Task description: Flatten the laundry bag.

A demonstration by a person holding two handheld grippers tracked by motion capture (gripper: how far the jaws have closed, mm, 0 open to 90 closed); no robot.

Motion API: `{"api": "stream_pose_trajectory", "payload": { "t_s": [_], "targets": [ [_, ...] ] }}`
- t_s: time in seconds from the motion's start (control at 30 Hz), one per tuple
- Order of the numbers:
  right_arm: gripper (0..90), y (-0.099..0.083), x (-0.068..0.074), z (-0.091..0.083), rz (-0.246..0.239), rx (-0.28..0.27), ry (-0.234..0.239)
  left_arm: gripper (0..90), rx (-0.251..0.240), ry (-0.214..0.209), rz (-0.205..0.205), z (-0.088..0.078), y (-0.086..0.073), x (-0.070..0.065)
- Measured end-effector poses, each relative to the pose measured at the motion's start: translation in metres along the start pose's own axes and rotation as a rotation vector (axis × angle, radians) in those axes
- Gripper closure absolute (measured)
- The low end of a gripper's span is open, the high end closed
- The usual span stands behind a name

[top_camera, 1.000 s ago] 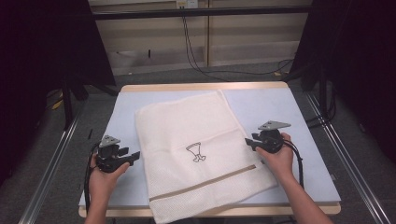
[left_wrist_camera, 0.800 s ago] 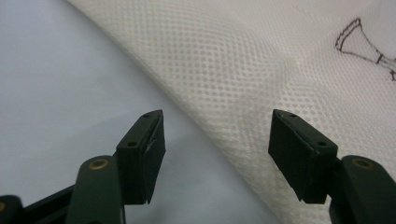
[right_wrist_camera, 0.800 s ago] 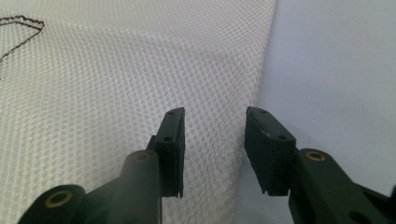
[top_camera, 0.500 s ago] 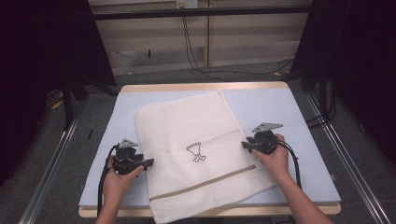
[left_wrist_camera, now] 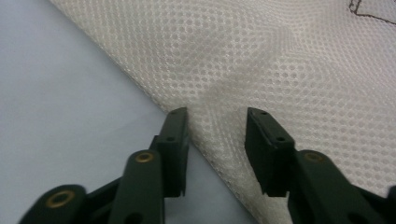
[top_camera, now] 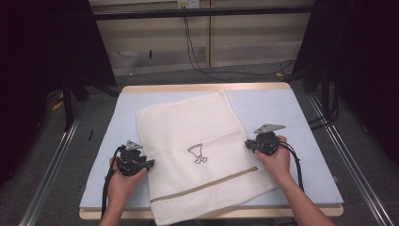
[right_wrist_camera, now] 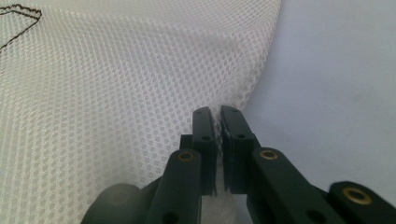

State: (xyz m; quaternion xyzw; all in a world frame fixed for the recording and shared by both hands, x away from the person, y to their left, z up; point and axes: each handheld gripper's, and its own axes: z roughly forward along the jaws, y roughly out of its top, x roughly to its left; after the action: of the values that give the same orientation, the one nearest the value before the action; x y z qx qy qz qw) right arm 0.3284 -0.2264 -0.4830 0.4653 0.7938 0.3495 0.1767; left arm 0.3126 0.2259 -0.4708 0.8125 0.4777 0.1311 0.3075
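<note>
Towel on table, grippers at edges

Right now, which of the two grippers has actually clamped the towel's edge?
The right gripper: its jaws are pinched shut on the towel edge. The left gripper stands open, jaws straddling the opposite edge without closing.

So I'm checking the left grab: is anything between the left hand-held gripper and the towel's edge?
Nothing visible. The left hand-held gripper is open, its jaws straddling the towel edge on the blue mat.
</note>
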Motion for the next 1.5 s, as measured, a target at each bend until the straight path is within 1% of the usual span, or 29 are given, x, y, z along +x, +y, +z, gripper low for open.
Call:
{"api": "stream_pose_trajectory", "payload": {
  "t_s": [0.03, 0.1, 0.13, 0.17, 0.2, 0.23, 0.27, 0.3, 0.33, 0.37, 0.4, 0.47, 0.53, 0.57, 0.63, 0.7, 0.77, 0.8, 0.87, 0.9, 0.93, 0.97, 1.0, 1.03, 1.17, 1.23, 1.27, 1.33, 1.5],
  "targets": [
    [86.0, 0.000, 0.000, 0.000, 0.006, 0.000, -0.001, 65.4, -0.004, -0.003, -0.008, 0.000, 0.000, 0.000],
    [86.7, 0.000, 0.000, -0.001, 0.011, -0.008, 0.000, 67.2, 0.001, -0.010, 0.001, 0.000, 0.001, 0.001],
    [86.9, 0.000, -0.001, -0.001, 0.018, -0.009, 0.001, 69.8, 0.001, -0.013, -0.007, 0.000, 0.001, 0.001],
    [87.0, 0.000, 0.000, -0.002, 0.030, -0.005, 0.001, 72.9, 0.002, -0.025, -0.014, 0.001, 0.001, 0.002],
    [87.1, -0.001, -0.001, -0.002, 0.031, -0.009, 0.005, 76.7, 0.002, -0.025, -0.018, 0.001, 0.001, 0.002],
    [87.2, -0.001, -0.001, -0.003, 0.035, -0.008, 0.003, 79.1, 0.000, -0.039, -0.036, 0.001, 0.002, 0.002],
    [87.2, -0.001, -0.001, -0.003, 0.032, -0.018, 0.006, 82.7, -0.001, -0.044, -0.054, 0.002, 0.002, 0.003],
    [87.2, -0.001, -0.001, -0.004, 0.033, -0.019, 0.009, 84.3, -0.001, -0.048, -0.062, 0.002, 0.003, 0.002],
    [87.2, -0.001, -0.001, -0.005, 0.034, -0.027, 0.008, 85.2, 0.008, -0.047, -0.056, 0.002, 0.003, 0.003],
    [87.2, -0.001, -0.002, -0.005, 0.038, -0.029, 0.011, 85.8, 0.002, -0.038, -0.059, 0.002, 0.004, 0.001],
    [87.2, -0.002, -0.002, -0.007, 0.043, -0.034, 0.011, 86.6, 0.012, -0.040, -0.047, 0.002, 0.005, 0.002],
    [87.2, -0.002, -0.003, -0.009, 0.050, -0.040, 0.023, 87.2, 0.006, -0.051, -0.054, 0.002, 0.007, 0.003],
    [87.2, -0.003, -0.004, -0.012, 0.054, -0.047, 0.025, 87.3, -0.001, -0.052, -0.060, 0.004, 0.008, 0.005],
    [87.3, -0.003, -0.004, -0.013, 0.054, -0.051, 0.024, 87.3, 0.001, -0.051, -0.049, 0.004, 0.009, 0.006],
    [87.3, -0.004, -0.005, -0.016, 0.057, -0.057, 0.028, 87.4, -0.009, -0.047, -0.054, 0.006, 0.012, 0.005],
    [87.2, -0.005, -0.005, -0.017, 0.064, -0.058, 0.027, 87.4, -0.006, -0.048, -0.039, 0.008, 0.015, 0.007],
    [87.2, -0.007, -0.006, -0.018, 0.065, -0.063, 0.027, 87.4, -0.006, -0.056, -0.041, 0.010, 0.018, 0.008],
    [87.2, -0.008, -0.006, -0.019, 0.071, -0.057, 0.029, 87.4, -0.017, -0.053, -0.040, 0.012, 0.019, 0.009],
    [87.1, -0.010, -0.007, -0.021, 0.069, -0.064, 0.025, 87.4, -0.018, -0.052, -0.034, 0.013, 0.022, 0.009],
    [87.1, -0.011, -0.007, -0.022, 0.068, -0.064, 0.023, 87.4, -0.022, -0.045, -0.032, 0.014, 0.024, 0.009],
    [87.1, -0.012, -0.007, -0.023, 0.073, -0.067, 0.023, 87.4, -0.030, -0.047, -0.036, 0.016, 0.025, 0.009],
    [87.1, -0.012, -0.007, -0.024, 0.076, -0.066, 0.020, 87.4, -0.027, -0.050, -0.030, 0.017, 0.027, 0.010],
    [87.0, -0.013, -0.008, -0.025, 0.071, -0.068, 0.020, 87.4, -0.031, -0.044, -0.023, 0.019, 0.028, 0.010],
    [87.0, -0.014, -0.008, -0.026, 0.076, -0.070, 0.018, 87.4, -0.037, -0.049, -0.022, 0.021, 0.030, 0.010],
    [86.9, -0.018, -0.009, -0.029, 0.080, -0.076, 0.012, 87.3, -0.036, -0.049, 0.007, 0.026, 0.038, 0.010],
    [86.7, -0.019, -0.010, -0.031, 0.083, -0.079, 0.007, 87.3, -0.050, -0.051, -0.007, 0.028, 0.041, 0.010],
    [86.6, -0.020, -0.010, -0.032, 0.086, -0.081, 0.007, 87.3, -0.048, -0.055, 0.003, 0.029, 0.043, 0.011],
    [86.5, -0.022, -0.010, -0.033, 0.098, -0.086, 0.005, 87.3, -0.052, -0.064, 0.001, 0.030, 0.046, 0.012],
    [86.3, -0.025, -0.011, -0.034, 0.109, -0.091, 0.005, 87.3, -0.071, -0.062, -0.003, 0.033, 0.051, 0.013]
  ]
}}
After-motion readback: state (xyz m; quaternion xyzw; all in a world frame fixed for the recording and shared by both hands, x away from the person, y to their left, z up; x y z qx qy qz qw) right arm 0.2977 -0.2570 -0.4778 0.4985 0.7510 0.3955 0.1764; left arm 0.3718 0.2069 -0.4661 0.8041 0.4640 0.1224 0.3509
